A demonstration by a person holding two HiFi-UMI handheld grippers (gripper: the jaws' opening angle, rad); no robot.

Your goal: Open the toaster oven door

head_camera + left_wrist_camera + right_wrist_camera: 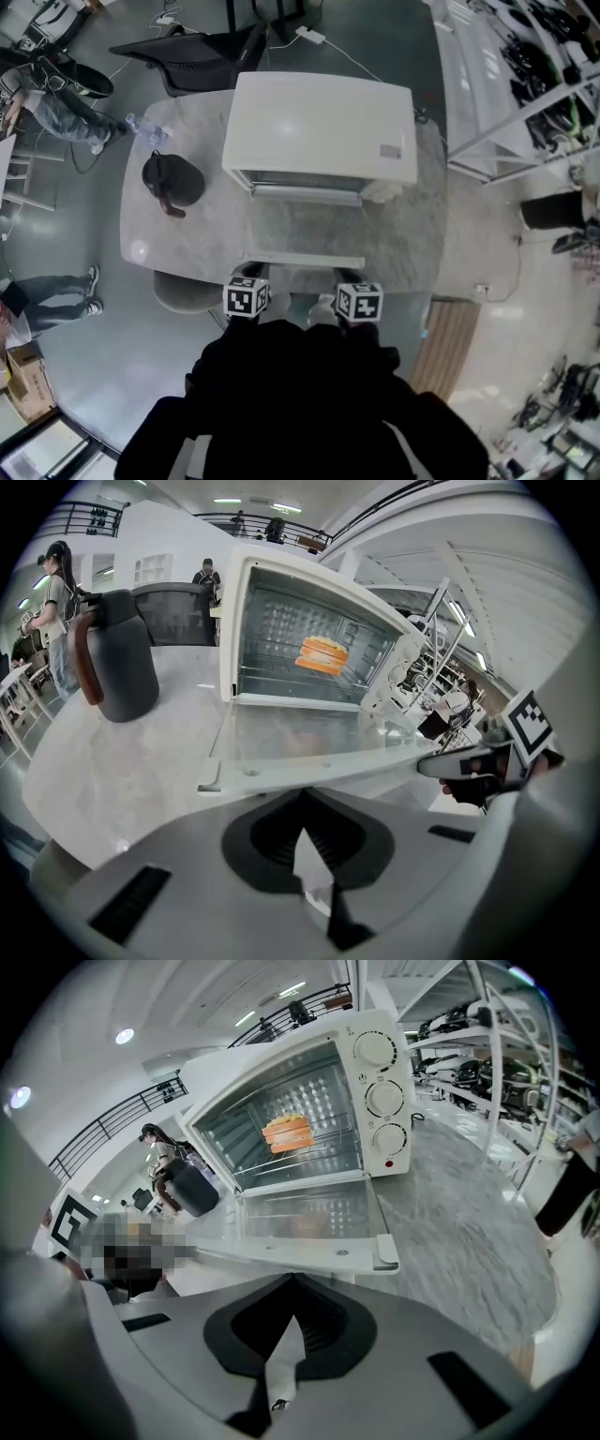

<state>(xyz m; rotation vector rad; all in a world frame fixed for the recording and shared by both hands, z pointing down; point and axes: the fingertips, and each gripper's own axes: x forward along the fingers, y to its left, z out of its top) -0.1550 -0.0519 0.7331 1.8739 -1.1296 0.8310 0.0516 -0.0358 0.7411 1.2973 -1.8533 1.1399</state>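
Toaster oven (323, 127) door (309, 742) lying open, just ahead of left gripper (301, 797) and right gripper (292, 1279); both pairs of jaws closed together, empty.

The toaster oven (319, 122) is white, the table (192, 251) grey-marbled, the jug (174, 178) black.

White toaster oven (323, 127) at upper centre on pale marble desk (412, 234). Door (305, 225) lowered flat toward frame bottom. Left gripper (249, 281) and right gripper (352, 284) at lower centre, marker cubes up, at door's near edge. Dark jug (172, 180) at desk's left.
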